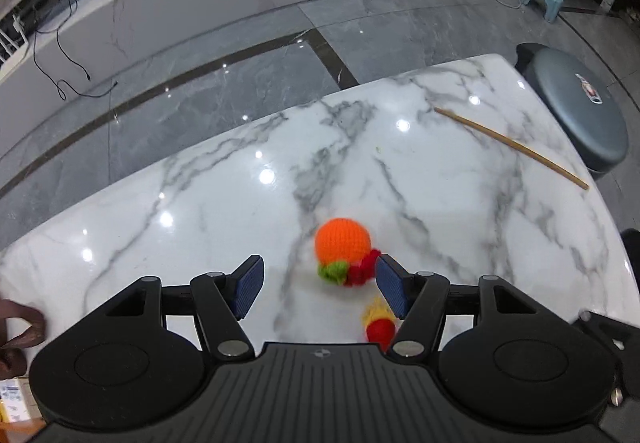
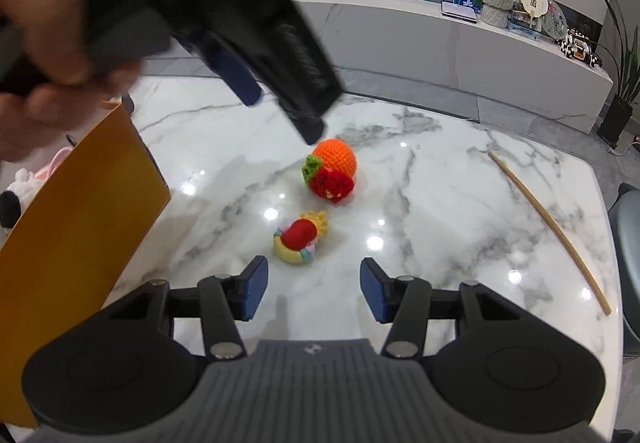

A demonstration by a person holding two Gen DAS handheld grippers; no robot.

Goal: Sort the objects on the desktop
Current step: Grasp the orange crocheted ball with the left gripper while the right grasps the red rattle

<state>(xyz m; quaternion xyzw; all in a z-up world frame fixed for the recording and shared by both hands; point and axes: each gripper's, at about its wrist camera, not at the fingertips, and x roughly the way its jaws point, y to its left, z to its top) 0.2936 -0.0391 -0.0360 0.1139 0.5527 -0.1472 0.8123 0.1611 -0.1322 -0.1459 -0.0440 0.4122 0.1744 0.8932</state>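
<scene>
The left gripper (image 1: 320, 285) has its blue pads (image 1: 249, 285) well apart with nothing clamped between them. It points steeply down at the marble table (image 1: 224, 203). The orange knitted ball (image 1: 342, 243) sits just beyond the gap, toward the right pad, with its green and red trim touching that pad's edge in the picture; whether they truly touch cannot be told. The small red-and-yellow knitted toy (image 1: 378, 325) lies nearer, partly hidden behind the right finger.

In the right wrist view the left gripper (image 2: 280, 115) hangs blurred above the far side of the ball (image 2: 335, 157), held by a hand (image 2: 44, 43) at the upper left, tilted downward to the right.

The right gripper (image 2: 314, 289) also has its pads (image 2: 254, 289) apart and empty, angled down at the table. The small toy (image 2: 298, 239) lies just beyond its left pad, apart from it. The ball lies farther off, behind the toy.

A stick (image 2: 552, 231) lies on the right side of the table, well apart from both toys. An orange-yellow bag (image 2: 80, 203) stands at the left edge, with a plush toy (image 2: 16, 191) behind it.
</scene>
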